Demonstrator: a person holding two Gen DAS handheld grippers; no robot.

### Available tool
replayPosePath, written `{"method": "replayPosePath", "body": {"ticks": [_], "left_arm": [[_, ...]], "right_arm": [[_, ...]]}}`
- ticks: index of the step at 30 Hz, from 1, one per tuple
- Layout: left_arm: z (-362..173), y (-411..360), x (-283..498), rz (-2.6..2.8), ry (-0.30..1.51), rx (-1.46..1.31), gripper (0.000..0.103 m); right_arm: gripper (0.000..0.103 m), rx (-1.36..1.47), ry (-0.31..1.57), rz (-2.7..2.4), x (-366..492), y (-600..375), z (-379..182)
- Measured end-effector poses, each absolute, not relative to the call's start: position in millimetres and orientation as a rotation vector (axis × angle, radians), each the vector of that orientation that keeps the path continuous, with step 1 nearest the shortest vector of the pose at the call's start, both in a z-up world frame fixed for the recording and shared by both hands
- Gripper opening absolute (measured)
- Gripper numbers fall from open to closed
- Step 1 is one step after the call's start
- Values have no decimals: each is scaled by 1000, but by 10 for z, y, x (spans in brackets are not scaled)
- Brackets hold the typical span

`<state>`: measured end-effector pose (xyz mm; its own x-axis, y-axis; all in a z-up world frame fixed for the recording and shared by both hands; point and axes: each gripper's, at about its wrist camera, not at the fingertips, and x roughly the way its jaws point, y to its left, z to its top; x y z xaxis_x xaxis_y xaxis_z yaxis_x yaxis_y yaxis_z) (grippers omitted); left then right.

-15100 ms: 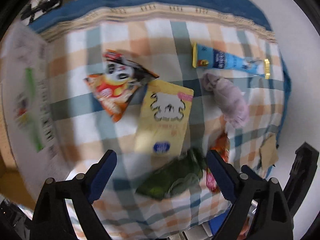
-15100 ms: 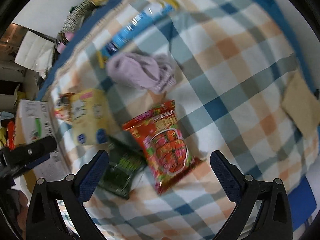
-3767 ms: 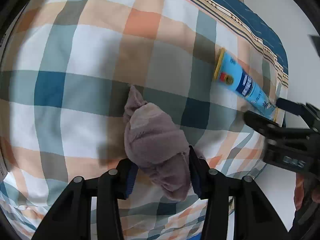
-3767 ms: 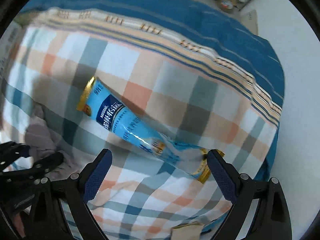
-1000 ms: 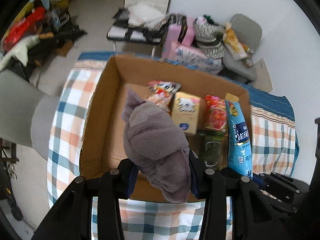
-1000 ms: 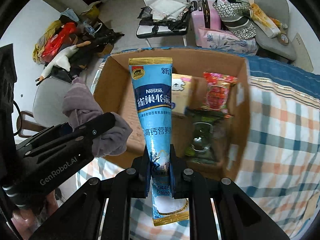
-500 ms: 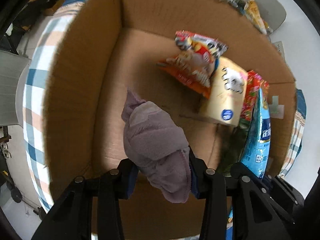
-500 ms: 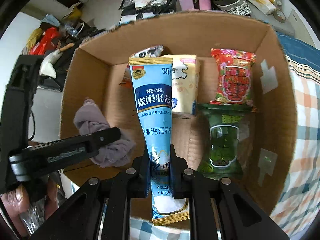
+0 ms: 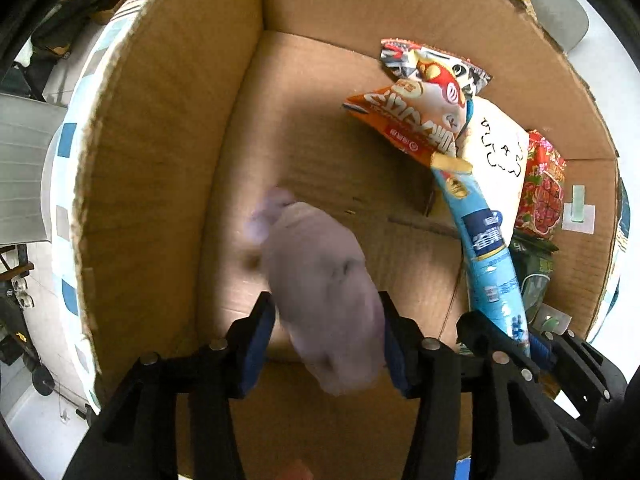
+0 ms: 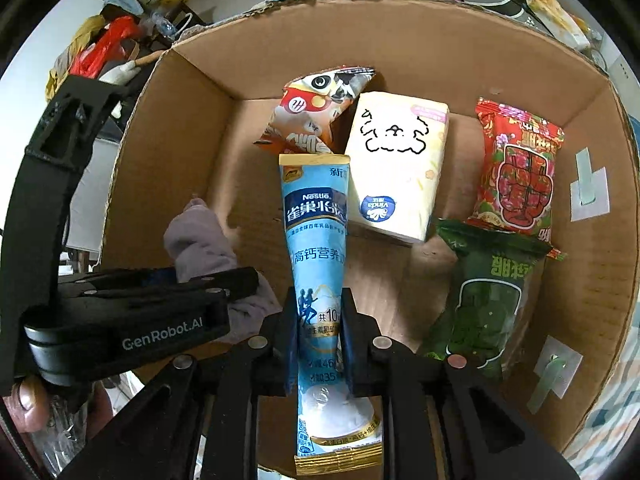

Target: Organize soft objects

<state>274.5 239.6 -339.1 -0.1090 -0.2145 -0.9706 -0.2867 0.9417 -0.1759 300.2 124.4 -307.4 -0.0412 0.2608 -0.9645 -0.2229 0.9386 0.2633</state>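
— Purple cloth (image 9: 320,288) sits pinched in the left gripper (image 9: 326,340), low over the cardboard box (image 9: 160,128) floor.
— Right gripper (image 10: 318,332) clamps the blue sachet (image 10: 316,248) beside it. Placing step; next, both should let go.

The left gripper (image 9: 326,336) is pinching something, blurred, perhaps loosening; the right gripper (image 10: 318,344) is clamping tight just beside it, both angling downward.

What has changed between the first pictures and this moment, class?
The crumpled mauve fleece cloth, in the left claw, and the long blue Nestle sachet, in the right claw, came off the checked blanket into the brown cardboard box. Four packets also moved inside. Both claws stay shut.
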Motion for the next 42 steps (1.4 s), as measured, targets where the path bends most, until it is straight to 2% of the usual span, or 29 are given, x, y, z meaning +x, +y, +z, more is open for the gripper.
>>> {"method": "replayPosePath", "body": {"ticks": [2,4,8,9,10,12,16,18,20,26,35,42], "left_arm": [[-3325,2384,2768,65,1676,-403,63],[-3269,2375,2766,61,1665,-420,65],[-3124,2314,2758,62,1630,-388,82],[-3092,2305,2750,63,1621,-376,83],[-3044,2279,2748,67,1613,-362,85],[-2962,2243,2773,76,1593,-329,91],[-2903,2215,2780,93,1549,-267,96],[-2869,2211,2745,102,1524,-233,96],[-2823,2165,2716,105,1496,-201,96],[-2821,2144,2608,122,1433,-138,96],[-2455,2127,2363,148,1342,-93,96],[-1897,2092,2092,161,1251,-81,96]], "right_arm": [[25,23,1567,387,3005,1251,-3065],[31,27,1568,394,3012,1259,-3049],[40,8,1555,370,3033,1235,-2975],[44,2,1549,363,3039,1228,-2961],[47,-1,1545,358,3042,1217,-2943],[63,-14,1542,324,3036,1176,-2916],[75,-33,1537,254,3008,1076,-2899],[86,-44,1530,210,2978,1005,-2873],[93,-56,1522,169,2955,970,-2865],[103,-60,1503,82,2850,789,-2788],[103,-42,1473,47,2658,646,-2615],[103,-27,1375,43,2439,531,-2042]]}}
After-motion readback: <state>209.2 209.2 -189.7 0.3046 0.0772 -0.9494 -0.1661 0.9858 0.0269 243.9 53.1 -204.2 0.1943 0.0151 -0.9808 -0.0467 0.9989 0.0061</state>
